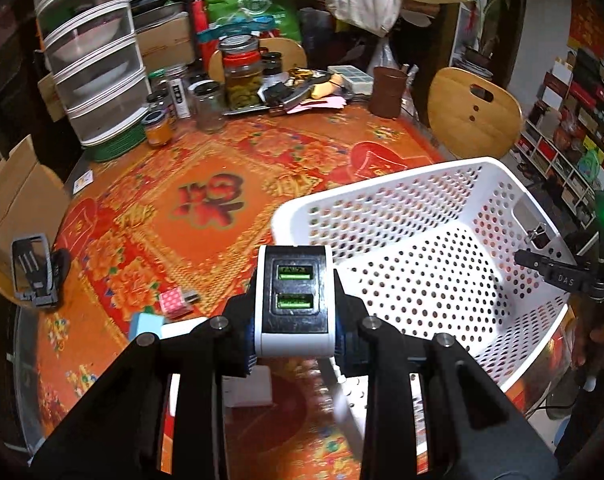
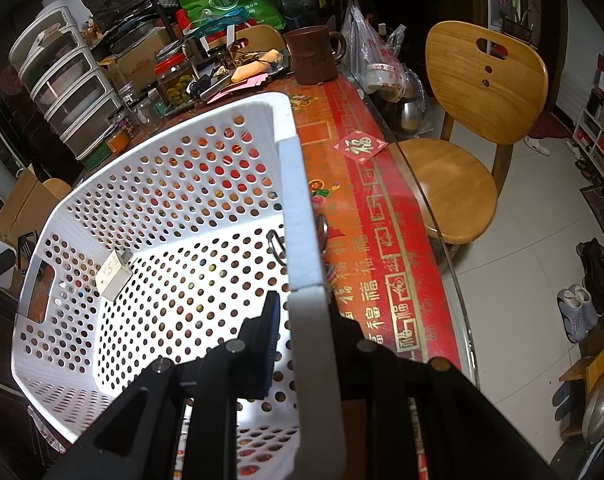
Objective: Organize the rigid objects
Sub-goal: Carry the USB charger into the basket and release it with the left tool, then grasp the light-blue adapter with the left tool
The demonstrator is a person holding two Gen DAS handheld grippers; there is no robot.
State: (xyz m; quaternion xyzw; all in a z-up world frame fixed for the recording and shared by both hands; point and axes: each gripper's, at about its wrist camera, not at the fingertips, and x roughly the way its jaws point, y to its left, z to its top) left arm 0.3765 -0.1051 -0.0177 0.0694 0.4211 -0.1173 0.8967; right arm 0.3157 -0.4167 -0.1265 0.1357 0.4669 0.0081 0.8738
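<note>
My left gripper [image 1: 294, 320] is shut on a white and black dual-USB charger [image 1: 294, 300] and holds it above the table, just left of the white perforated basket [image 1: 381, 188]. A pink charger [image 1: 174, 302], a light-blue block [image 1: 144, 326] and a grey phone stand [image 1: 34, 270] lie on the table to the left. My right gripper [image 2: 302, 320] is shut on the basket's right rim [image 2: 302, 216]. Inside the basket lies a white plug adapter [image 2: 114, 274]. A binder clip [image 2: 276, 246] hangs on the rim.
Red patterned tablecloth [image 1: 206, 200] covers the table. Jars [image 1: 242, 76], a stacked plastic drawer unit [image 1: 94, 60], a brown mug [image 2: 313, 56] and clutter stand along the far edge. Wooden chairs [image 2: 477, 88] stand to the right of the table. A cardboard box [image 1: 14, 196] is at the left.
</note>
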